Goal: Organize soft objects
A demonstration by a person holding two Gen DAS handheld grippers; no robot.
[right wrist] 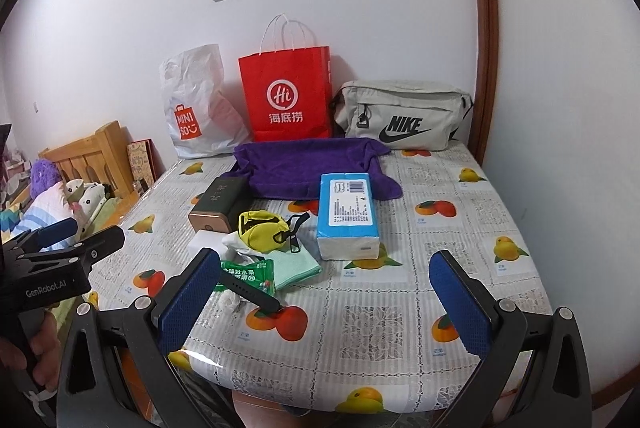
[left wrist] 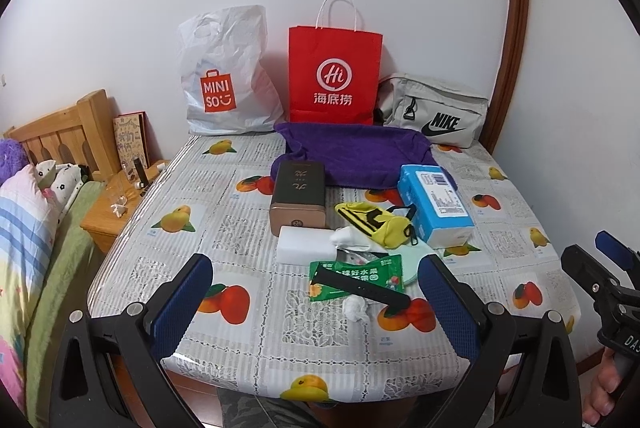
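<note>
Against the wall at the table's (left wrist: 256, 352) far edge, three containers in a row: a white MINISO plastic bag (left wrist: 224, 75), bulging, mouth crumpled, contents not visible; a red Haidilao paper bag (left wrist: 335, 75), upright, white cord handles raised, inside hidden from both views; a grey Nike waist bag (left wrist: 436, 111), lying on its side, apparently zipped, contents unseen.

Just in front of the red bag, a purple towel (left wrist: 356, 151), rumpled and spread flat. On its near edge, touching, a dark tin box with a gold base (left wrist: 298, 193), closed, and a blue pack of tissues (left wrist: 436, 203), sealed, lying beside it to the right.

Nearer the camera, a loose cluster: a yellow drawstring pouch (left wrist: 380, 224), slumped, with black cord trailing; a white rectangular block (left wrist: 304, 246) touching the tin's near end; a mint-green cloth (left wrist: 412, 260) partly under the pouch; a green snack packet (left wrist: 356, 278) with a black watch strap (left wrist: 360, 286) lying across it; a crumpled white tissue (left wrist: 354, 308) at the packet's near edge.

Left gripper (left wrist: 316, 308) low over the near edge, blue pads wide apart, holding nothing. Right gripper (right wrist: 324, 304) likewise, fingers spread, empty, aimed at bare tablecloth right of the cluster.
</note>
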